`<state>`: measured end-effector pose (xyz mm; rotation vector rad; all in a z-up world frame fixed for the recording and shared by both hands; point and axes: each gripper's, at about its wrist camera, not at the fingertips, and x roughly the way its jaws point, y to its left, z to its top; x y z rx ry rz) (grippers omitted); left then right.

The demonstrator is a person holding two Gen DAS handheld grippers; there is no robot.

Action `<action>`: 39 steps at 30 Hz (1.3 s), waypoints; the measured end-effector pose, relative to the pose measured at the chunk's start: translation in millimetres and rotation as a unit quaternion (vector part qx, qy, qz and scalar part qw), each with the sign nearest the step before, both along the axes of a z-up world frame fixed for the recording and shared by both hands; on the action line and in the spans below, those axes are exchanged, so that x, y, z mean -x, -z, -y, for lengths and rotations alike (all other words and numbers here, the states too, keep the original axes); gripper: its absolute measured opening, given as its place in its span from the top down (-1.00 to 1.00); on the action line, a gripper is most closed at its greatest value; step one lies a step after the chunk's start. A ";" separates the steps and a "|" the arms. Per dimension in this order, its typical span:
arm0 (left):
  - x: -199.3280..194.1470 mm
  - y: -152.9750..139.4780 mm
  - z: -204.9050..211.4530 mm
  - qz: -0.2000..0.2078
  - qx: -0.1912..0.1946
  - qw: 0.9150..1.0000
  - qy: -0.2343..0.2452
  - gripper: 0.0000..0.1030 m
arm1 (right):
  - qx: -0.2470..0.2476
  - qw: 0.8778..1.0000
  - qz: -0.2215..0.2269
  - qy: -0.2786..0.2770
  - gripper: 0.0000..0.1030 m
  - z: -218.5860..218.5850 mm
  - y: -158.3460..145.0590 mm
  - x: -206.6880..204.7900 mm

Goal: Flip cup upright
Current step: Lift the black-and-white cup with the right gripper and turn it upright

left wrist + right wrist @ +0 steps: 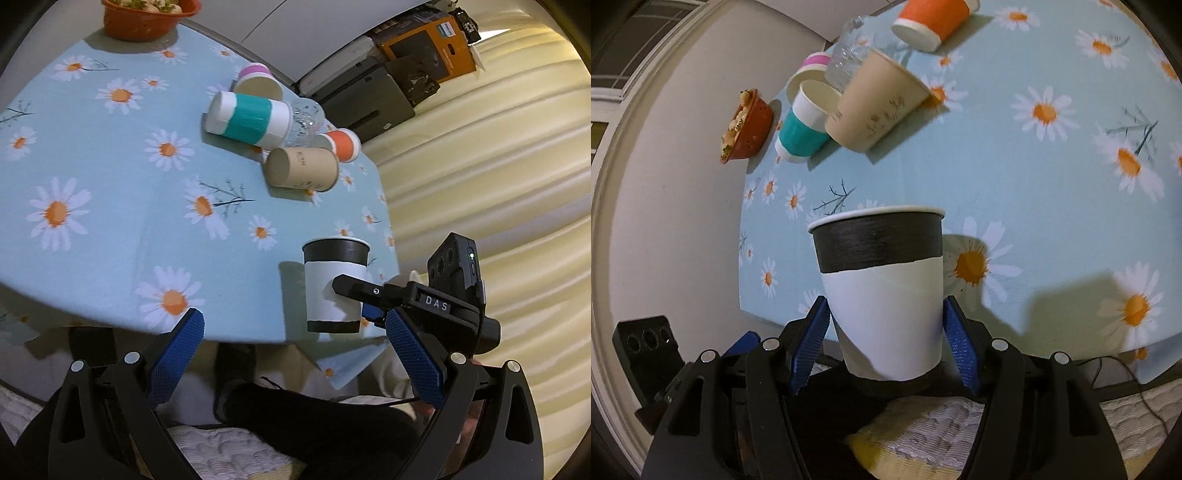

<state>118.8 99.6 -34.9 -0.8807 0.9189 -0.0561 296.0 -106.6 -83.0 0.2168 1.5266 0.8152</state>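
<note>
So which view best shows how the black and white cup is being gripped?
The right wrist view: the black and white cup fills the centre, upright, with the right hand-held gripper closed on its lower body. The left wrist view shows the cup smaller, one finger crossing it, the left hand-held gripper open.

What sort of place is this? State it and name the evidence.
Probably a home room: a table with a daisy-print tablecloth, a bowl of food, and stacked cardboard boxes by a curtain.
</note>
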 end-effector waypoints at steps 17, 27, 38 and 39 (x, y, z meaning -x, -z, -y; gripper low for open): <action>5.7 12.2 12.1 -0.032 -0.023 0.999 0.005 -0.87 | -0.016 1.000 0.000 0.012 -0.49 14.0 16.8 0.8; -6.9 20.2 15.7 -0.051 -0.036 0.998 0.008 -0.87 | -0.058 0.998 0.001 0.034 -0.49 43.9 -0.7 3.7; -66.5 26.9 44.0 -0.094 -0.054 0.993 0.036 -0.85 | -0.096 0.978 0.174 0.068 -0.49 115.6 -60.7 68.8; -70.0 27.9 47.6 -0.097 -0.059 0.993 0.041 -0.85 | -0.095 0.976 0.184 0.072 -0.49 118.7 -62.4 71.9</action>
